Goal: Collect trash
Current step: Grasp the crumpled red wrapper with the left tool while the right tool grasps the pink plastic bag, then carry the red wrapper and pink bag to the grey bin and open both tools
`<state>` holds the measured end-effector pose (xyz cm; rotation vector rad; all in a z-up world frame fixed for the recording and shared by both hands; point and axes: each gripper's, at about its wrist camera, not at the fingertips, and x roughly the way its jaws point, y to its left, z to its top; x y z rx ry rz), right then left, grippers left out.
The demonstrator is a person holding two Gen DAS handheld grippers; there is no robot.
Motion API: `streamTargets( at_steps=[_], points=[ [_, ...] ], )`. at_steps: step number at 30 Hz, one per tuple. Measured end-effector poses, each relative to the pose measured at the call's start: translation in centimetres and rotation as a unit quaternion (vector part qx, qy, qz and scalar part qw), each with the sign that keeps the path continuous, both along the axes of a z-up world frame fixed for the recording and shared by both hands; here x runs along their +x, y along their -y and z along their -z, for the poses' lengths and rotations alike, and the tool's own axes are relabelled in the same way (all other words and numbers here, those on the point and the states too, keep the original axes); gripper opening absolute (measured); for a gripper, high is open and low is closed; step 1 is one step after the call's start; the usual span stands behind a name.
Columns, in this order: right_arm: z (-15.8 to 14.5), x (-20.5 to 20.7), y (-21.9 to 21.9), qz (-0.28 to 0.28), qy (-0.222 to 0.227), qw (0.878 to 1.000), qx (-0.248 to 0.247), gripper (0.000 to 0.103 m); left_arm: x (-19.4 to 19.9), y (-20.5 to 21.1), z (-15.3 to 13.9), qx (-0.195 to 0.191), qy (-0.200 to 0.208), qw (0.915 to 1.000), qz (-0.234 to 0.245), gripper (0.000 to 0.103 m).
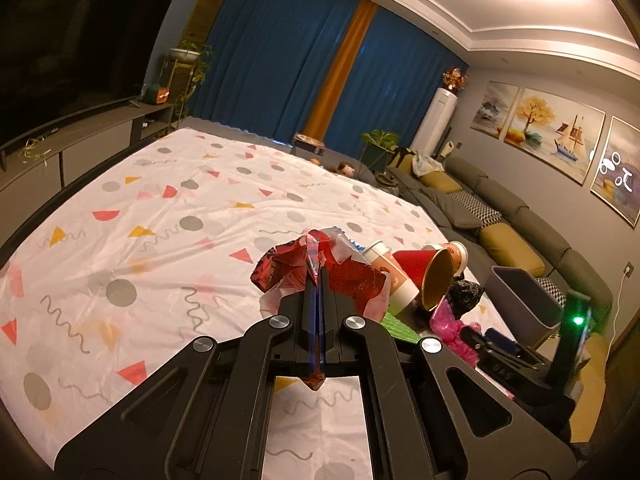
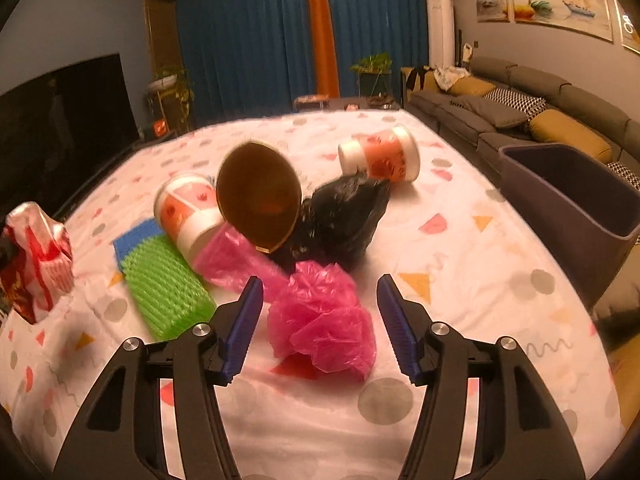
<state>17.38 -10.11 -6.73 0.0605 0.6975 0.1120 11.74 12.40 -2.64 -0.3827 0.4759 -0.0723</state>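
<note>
My left gripper is shut on a crumpled red and white wrapper and holds it above the patterned tablecloth; the wrapper also shows at the left edge of the right wrist view. My right gripper is open, its blue pads on either side of a crumpled pink plastic bag lying on the cloth. Beyond it lie a black bag, a red cone with gold inside, two orange and white cups, a second pink bag and a green mesh sleeve.
A grey bin stands off the table's right edge, in front of a grey sofa. A blue piece lies under the green mesh. A TV on a low cabinet is to the left.
</note>
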Motion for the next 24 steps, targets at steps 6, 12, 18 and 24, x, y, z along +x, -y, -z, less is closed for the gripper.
streamTargets(
  at_steps=[6, 12, 18, 24],
  points=[
    [0.2, -0.1, 0.0, -0.006, -0.006, 1.000, -0.004, 0.026, 0.0, 0.3, -0.2, 0.002, 0.000, 1.0000, 0.002, 0.000],
    [-1.1, -1.7, 0.9, 0.001, 0.023, 1.000, 0.001, 0.024, -0.1, 0.9, -0.6, 0.007, 0.004, 0.9999, 0.010, 0.000],
    [-3.2, -3.5, 1.9, 0.000, 0.058, 0.998, 0.012, 0.024, -0.2, 2.1, -1.1, 0.014, 0.009, 0.9996, 0.021, 0.000],
    [-4.8, -5.2, 3.1, 0.003, 0.086, 0.996, 0.022, 0.024, -0.3, 3.9, -1.7, 0.024, 0.016, 0.9989, 0.036, 0.000]
  ],
)
